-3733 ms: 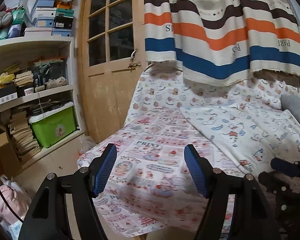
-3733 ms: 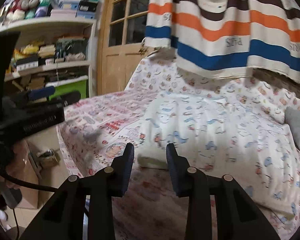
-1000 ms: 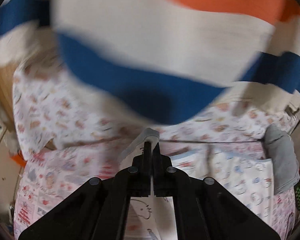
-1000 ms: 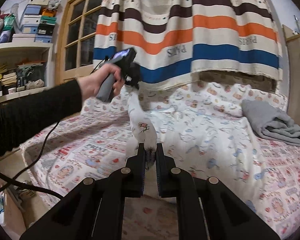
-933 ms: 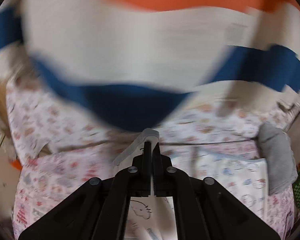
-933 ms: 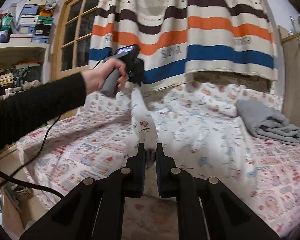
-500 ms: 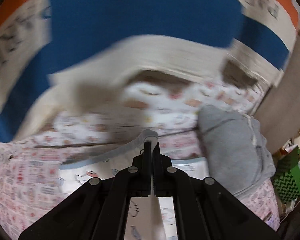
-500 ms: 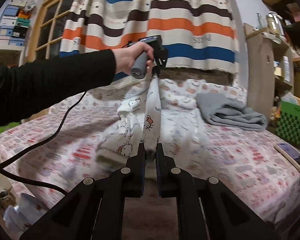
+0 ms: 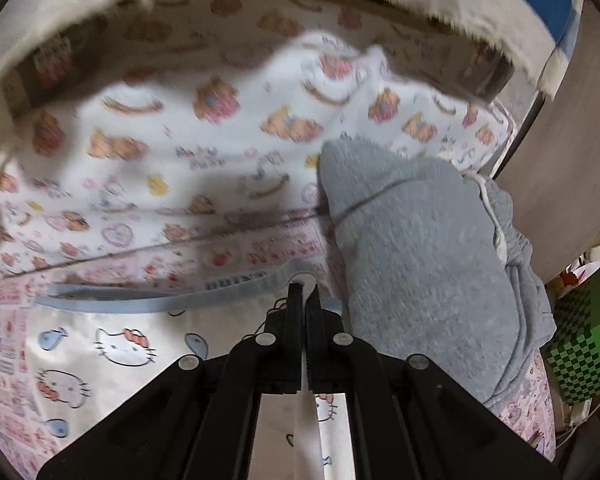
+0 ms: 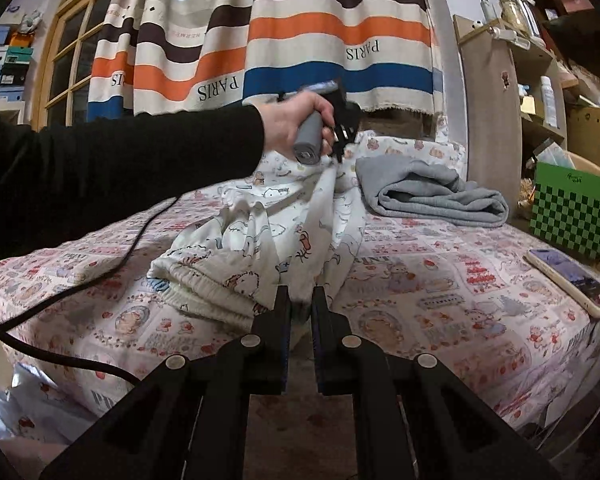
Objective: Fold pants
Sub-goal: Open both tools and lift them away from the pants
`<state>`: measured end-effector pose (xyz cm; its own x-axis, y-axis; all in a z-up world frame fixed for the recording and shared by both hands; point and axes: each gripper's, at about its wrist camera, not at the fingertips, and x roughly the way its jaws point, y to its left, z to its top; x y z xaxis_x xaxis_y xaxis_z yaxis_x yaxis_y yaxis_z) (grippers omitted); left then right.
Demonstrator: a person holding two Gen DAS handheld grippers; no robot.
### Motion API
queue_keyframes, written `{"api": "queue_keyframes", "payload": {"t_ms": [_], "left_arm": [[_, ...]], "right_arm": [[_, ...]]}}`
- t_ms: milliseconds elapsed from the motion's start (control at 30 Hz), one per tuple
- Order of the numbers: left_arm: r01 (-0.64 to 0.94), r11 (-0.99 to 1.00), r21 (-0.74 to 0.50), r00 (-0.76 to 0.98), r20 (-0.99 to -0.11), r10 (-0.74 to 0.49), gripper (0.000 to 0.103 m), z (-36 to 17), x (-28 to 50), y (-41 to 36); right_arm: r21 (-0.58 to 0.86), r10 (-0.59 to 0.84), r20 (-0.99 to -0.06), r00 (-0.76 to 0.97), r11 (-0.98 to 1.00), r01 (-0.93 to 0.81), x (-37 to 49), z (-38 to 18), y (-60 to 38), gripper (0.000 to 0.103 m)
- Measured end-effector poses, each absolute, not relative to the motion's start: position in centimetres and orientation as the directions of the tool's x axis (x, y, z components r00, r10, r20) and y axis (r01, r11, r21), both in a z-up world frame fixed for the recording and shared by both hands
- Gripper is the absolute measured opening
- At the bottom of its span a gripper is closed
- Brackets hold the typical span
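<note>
Pants point(image 10: 260, 248) in a white cartoon print lie on the bed point(image 10: 440, 280), stretched between our two grippers and sagging into a heap in the middle. Behind hangs a striped curtain point(image 10: 300, 40), and a gray folded garment point(image 10: 432, 196) sits near the far end of the bed, just beside where our left hand point(image 10: 296, 128) holds its tool. A green checkered box point(image 10: 568, 212) stands off the right side, with a phone point(image 10: 572, 280) lying near that edge.

Our left gripper point(image 9: 303, 296) has its jaws closed tight on the blue-trimmed edge point(image 9: 160, 302) of the pants; our right gripper point(image 10: 300, 300) has its jaws nearly closed, pinching the cloth at the near end.

We judge the main risk to be the thin cloth slipping out of either pinch if we pull the span taut. The far end could also come down on the gray garment and drag it. The phone sits close to the right edge, so a wide sweep might knock it. Open sheet lies to the right of the heap and toward the near edge.
</note>
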<state>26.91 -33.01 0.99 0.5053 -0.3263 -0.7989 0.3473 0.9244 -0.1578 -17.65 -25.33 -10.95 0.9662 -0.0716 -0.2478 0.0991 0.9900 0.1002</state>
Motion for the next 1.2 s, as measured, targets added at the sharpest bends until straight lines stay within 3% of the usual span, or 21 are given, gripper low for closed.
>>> {"api": "queue_keyframes", "payload": {"t_ms": [267, 367, 433, 467, 500, 533, 600, 633, 733, 967, 1200], "left_arm": [[0.345, 0.919, -0.189, 0.464, -0.817, -0.342, 0.001, -0.7, 27.5, -33.8], [0.372, 0.909, -0.187, 0.442, -0.826, -0.351, 0.006, -0.9, 27.5, -34.1], [0.398, 0.903, -0.160, 0.462, -0.815, -0.348, 0.015, -0.3, 27.0, -33.8], [0.417, 0.896, -0.149, 0.480, -0.802, -0.357, 0.031, 0.3, 26.6, -33.5], [0.425, 0.895, -0.132, 0.505, -0.787, -0.356, 0.048, 0.9, 26.2, -33.1], [0.426, 0.897, -0.118, 0.530, -0.771, -0.353, 0.053, 1.5, 25.9, -32.6], [0.439, 0.892, -0.103, 0.573, -0.733, -0.367, 0.054, 3.0, 25.0, -31.3], [0.449, 0.888, -0.094, 0.585, -0.721, -0.372, 0.054, 3.6, 24.6, -30.7], [0.456, 0.889, -0.033, 0.636, -0.687, -0.351, 0.057, 5.3, 23.2, -28.3], [0.373, 0.928, -0.022, 0.699, -0.651, -0.296, 0.059, 6.6, 22.0, -19.7], [0.276, 0.960, -0.056, 0.726, -0.642, -0.246, 0.059, 4.4, 20.8, -12.4]], "right_arm": [[0.121, -0.060, -0.249, 0.967, 0.988, 0.093, -17.4, -11.1, -25.7, 0.009], [0.123, -0.075, -0.239, 0.968, 0.987, 0.107, -17.6, -11.0, -25.9, 0.009], [0.122, -0.079, -0.233, 0.969, 0.986, 0.110, -17.7, -10.9, -26.0, 0.009], [0.121, -0.080, -0.233, 0.969, 0.986, 0.111, -17.7, -10.9, -26.0, 0.011], [0.117, -0.090, -0.233, 0.968, 0.986, 0.120, -17.7, -10.8, -26.1, 0.018], [0.115, -0.104, -0.231, 0.967, 0.984, 0.133, -17.7, -10.7, -26.2, 0.025], [0.124, -0.124, -0.217, 0.968, 0.980, 0.153, -17.9, -10.6, -26.7, 0.063], [0.135, -0.134, -0.205, 0.970, 0.977, 0.164, -18.1, -10.5, -27.0, 0.067], [0.159, -0.136, -0.202, 0.970, 0.973, 0.169, -18.2, -9.9, -27.7, 0.067], [0.161, -0.164, -0.169, 0.972, 0.968, 0.191, -17.6, -8.2, -29.0, 0.067], [0.225, -0.132, -0.178, 0.975, 0.959, 0.170, -15.3, -6.8, -31.0, 0.067]]}}
